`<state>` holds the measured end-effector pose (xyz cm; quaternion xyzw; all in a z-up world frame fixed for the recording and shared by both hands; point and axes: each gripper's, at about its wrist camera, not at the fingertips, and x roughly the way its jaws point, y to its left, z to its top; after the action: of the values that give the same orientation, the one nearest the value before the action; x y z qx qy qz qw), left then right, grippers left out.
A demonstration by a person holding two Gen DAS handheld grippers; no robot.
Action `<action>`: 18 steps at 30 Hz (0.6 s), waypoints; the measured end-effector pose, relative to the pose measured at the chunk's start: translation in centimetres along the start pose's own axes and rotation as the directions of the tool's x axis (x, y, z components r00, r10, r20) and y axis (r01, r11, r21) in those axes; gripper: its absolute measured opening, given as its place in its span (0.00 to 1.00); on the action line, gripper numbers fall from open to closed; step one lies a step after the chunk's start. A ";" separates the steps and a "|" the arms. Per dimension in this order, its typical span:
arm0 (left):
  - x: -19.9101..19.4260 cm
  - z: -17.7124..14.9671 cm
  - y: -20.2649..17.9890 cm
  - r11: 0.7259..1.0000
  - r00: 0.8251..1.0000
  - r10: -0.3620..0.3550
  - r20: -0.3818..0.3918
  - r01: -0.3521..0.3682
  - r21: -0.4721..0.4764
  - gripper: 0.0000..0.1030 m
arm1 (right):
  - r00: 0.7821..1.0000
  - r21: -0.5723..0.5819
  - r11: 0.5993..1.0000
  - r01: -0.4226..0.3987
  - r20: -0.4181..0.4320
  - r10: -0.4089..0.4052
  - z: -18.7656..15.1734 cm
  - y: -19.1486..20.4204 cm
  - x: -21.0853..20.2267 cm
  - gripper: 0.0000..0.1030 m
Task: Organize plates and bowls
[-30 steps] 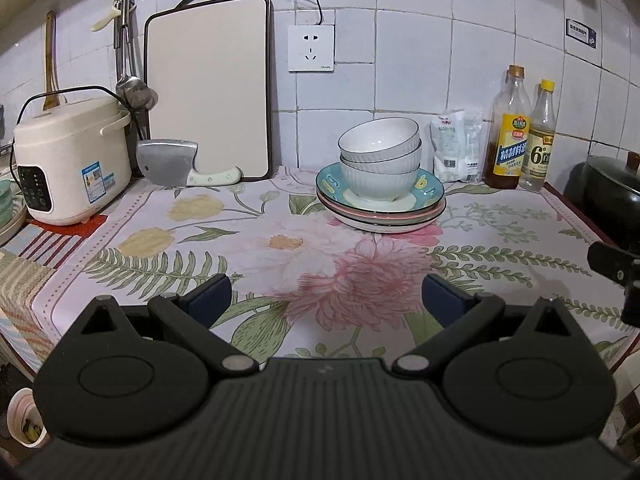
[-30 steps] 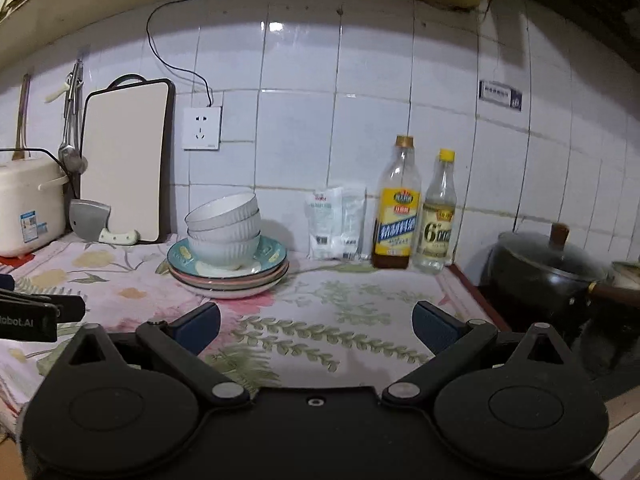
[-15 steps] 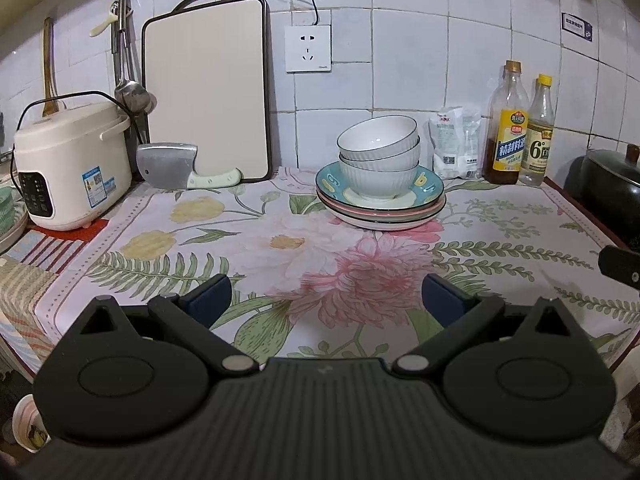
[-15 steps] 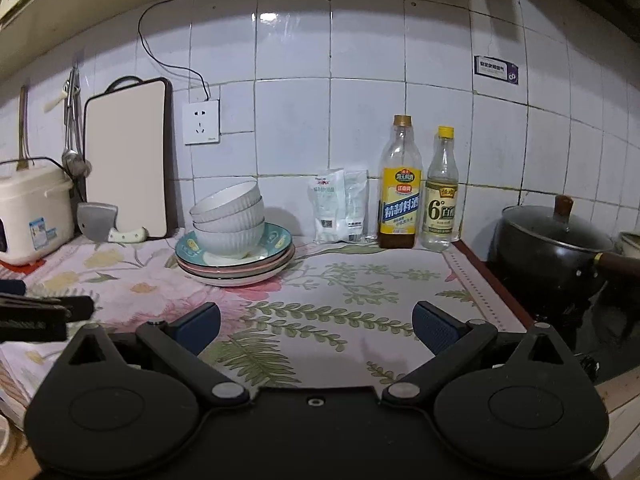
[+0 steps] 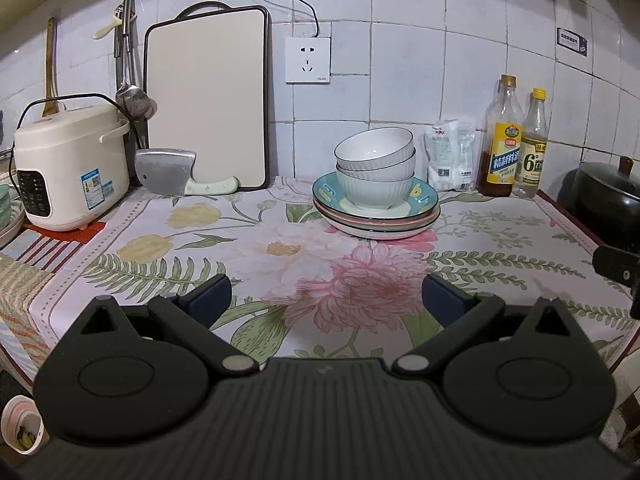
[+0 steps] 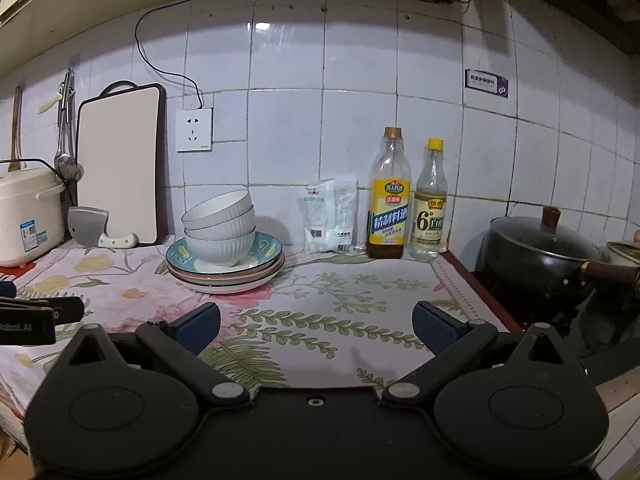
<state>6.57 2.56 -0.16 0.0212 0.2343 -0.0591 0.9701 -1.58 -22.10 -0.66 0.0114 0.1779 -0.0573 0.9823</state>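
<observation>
Three white ribbed bowls (image 5: 375, 172) sit nested on a stack of plates (image 5: 376, 216) with a teal plate on top, at the back of the floral counter cloth. The same bowls (image 6: 219, 228) and plates (image 6: 226, 270) show at left in the right wrist view. My left gripper (image 5: 326, 300) is open and empty, well in front of the stack. My right gripper (image 6: 316, 326) is open and empty, to the right of the stack and nearer the counter's front. The left gripper's side (image 6: 28, 320) shows at the left edge of the right wrist view.
A rice cooker (image 5: 72, 168), a cleaver (image 5: 172, 172) and a cutting board (image 5: 208, 96) stand at back left. A salt bag (image 6: 330, 216) and two bottles (image 6: 390, 200) stand at back right. A black pot (image 6: 540, 256) sits on the stove at right.
Both grippers have drawn back and risen slightly; the view of the wall has shifted down. The bowls and plates have not moved. Both grippers stay open.
</observation>
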 end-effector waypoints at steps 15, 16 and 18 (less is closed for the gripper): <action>-0.2 -0.4 -0.4 1.000 1.000 0.004 0.013 -0.004 0.019 1.00 | 1.000 -0.011 1.000 0.015 0.012 -0.014 -0.5 0.1 0.2 1.00; -0.2 -0.5 -0.5 1.000 1.000 0.004 0.016 -0.005 0.020 1.00 | 1.000 -0.011 1.000 0.014 0.011 -0.014 -0.5 0.2 0.2 1.00; -0.2 -0.5 -0.6 0.999 1.000 0.010 0.017 -0.010 0.030 1.00 | 1.000 -0.013 1.000 0.011 0.010 -0.011 -0.5 0.2 0.2 1.00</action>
<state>6.07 2.06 -0.50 0.0367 0.2252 -0.0581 0.9719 -1.52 -21.87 -1.20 0.0038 0.1735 -0.0618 0.9829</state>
